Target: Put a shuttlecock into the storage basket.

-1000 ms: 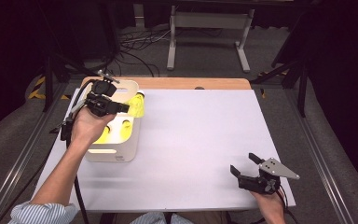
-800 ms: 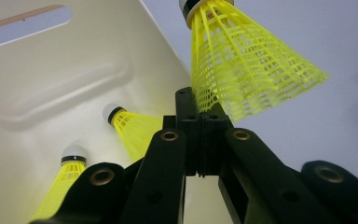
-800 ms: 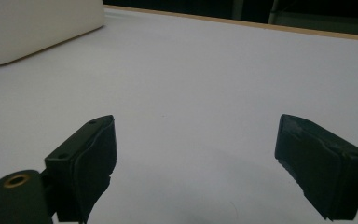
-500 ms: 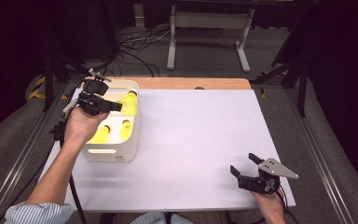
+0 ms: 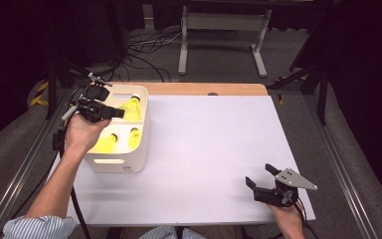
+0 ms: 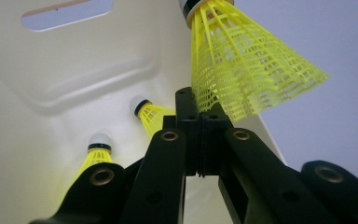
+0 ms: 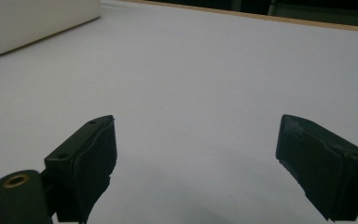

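Note:
My left gripper (image 5: 121,114) hangs over the white bin (image 5: 114,162) at the table's left. Its jaws are pressed together on the skirt edge of a yellow shuttlecock (image 5: 132,107). In the left gripper view the shuttlecock (image 6: 242,60) stands cork-up above the gripper's (image 6: 199,100) shut tips. Two more yellow shuttlecocks (image 5: 107,143) (image 5: 134,137) lie in the bin, seen below the jaws as one (image 6: 98,154) and another (image 6: 151,114). My right gripper (image 5: 259,174) rests low at the table's near right, open, with bare table between its fingers in the right gripper view (image 7: 196,149).
The white table top (image 5: 214,144) spreads between the bin and the right gripper. A wooden strip (image 5: 199,88) edges its far side. Cables and a metal stand (image 5: 219,30) sit on the floor behind. The bin's corner (image 7: 28,23) shows far off in the right gripper view.
My left hand has drifted a little to the left with the shuttlecock, which now sits further over the bin's inside. The right gripper has stayed still.

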